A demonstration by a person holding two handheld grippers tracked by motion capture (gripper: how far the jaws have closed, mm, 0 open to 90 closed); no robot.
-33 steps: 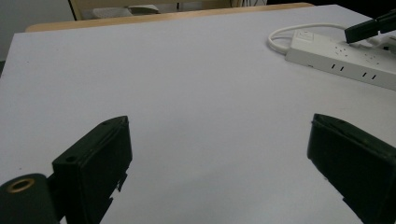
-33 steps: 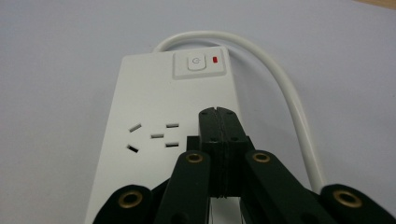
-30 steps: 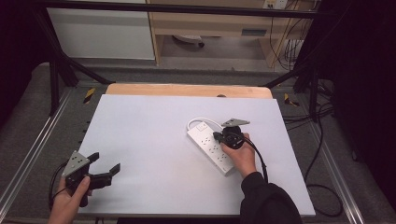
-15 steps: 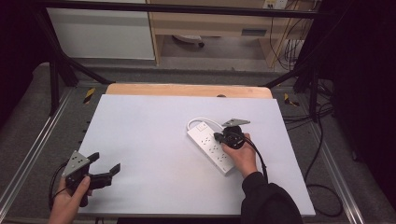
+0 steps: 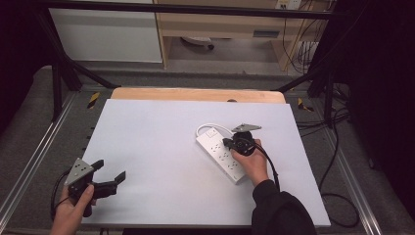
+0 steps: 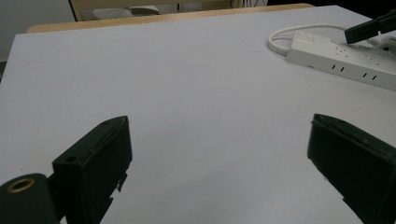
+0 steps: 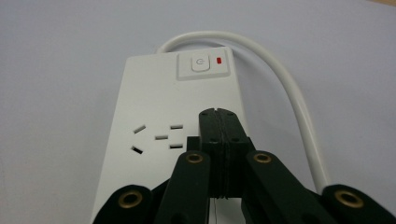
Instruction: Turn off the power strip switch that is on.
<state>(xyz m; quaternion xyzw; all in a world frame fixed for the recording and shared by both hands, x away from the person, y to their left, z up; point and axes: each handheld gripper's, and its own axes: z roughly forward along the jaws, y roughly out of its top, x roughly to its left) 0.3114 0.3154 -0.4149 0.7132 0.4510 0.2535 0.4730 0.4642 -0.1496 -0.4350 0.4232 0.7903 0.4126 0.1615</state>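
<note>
The power strip (image 5: 221, 155) lies right of centre on the table (image 5: 156, 137); the right gripper (image 5: 234, 143) sits over it, perhaps touching; the left gripper (image 5: 108, 172) waits well apart, near-left corner.

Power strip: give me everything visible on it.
The power strip is a long white block, plastic by its look, lying flat and slanted on the white table, right of centre. At its far end sit a square power button and a small red indicator. Socket slots run along its top face. A white cable leaves the far end and curves back along one side. The right gripper, shut with nothing between its pads, hangs over the top face short of the button; contact cannot be told.
</note>
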